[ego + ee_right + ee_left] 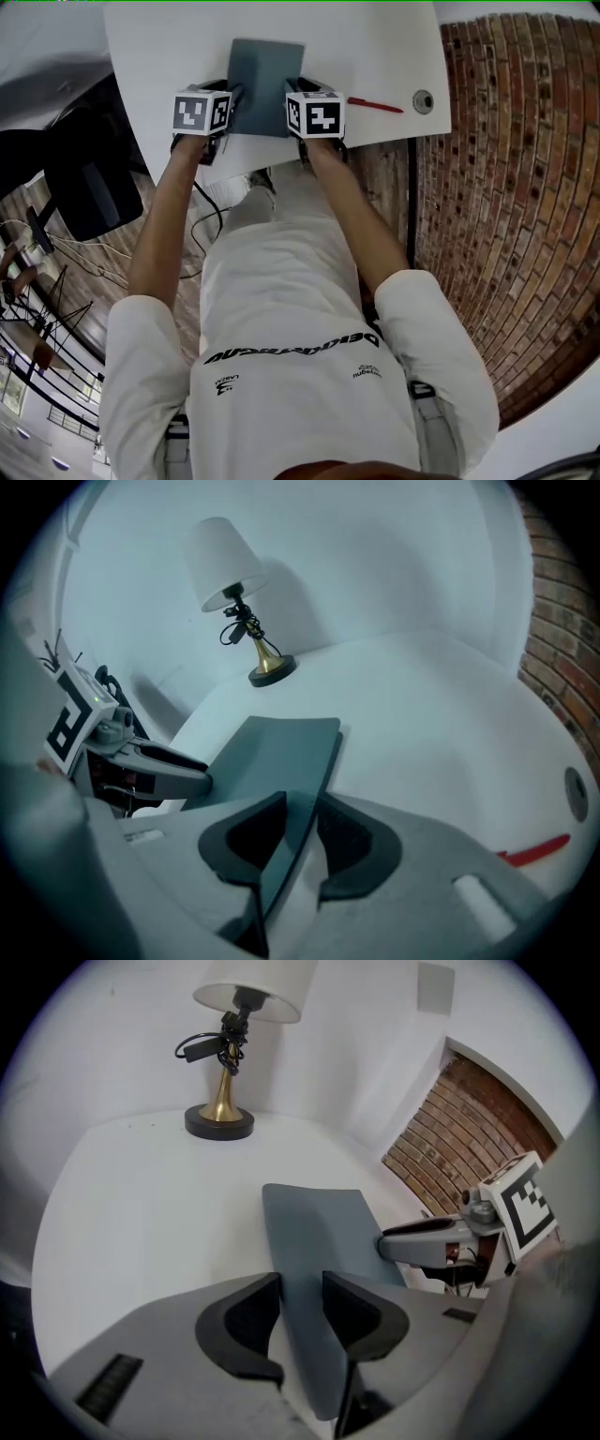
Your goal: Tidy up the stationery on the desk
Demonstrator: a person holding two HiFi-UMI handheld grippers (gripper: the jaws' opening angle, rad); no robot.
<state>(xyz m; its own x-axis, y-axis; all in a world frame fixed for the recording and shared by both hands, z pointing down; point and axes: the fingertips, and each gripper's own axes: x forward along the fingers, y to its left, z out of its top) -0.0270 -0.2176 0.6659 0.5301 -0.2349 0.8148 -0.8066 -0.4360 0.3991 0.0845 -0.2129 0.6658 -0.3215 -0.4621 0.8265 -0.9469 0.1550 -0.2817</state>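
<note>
A slate-grey notebook (265, 80) lies lengthwise near the front of the white desk (375, 47). My left gripper (230, 108) is shut on its near left edge, and in the left gripper view the cover (319, 1232) runs between the dark pads (246, 1321). My right gripper (298, 103) is shut on the near right edge, where the notebook (272, 752) stands edge-on between the jaws. The cover bows a little between the two grips. A red pen (375, 105) lies on the desk right of the right gripper, also visible as the pen (534, 850) in the right gripper view.
A brass lamp (225, 1063) with a white shade stands at the desk's far end, seen also as the lamp (244, 621). A round cable grommet (424, 101) sits by the right edge. Brick floor (506, 187) lies right of the desk.
</note>
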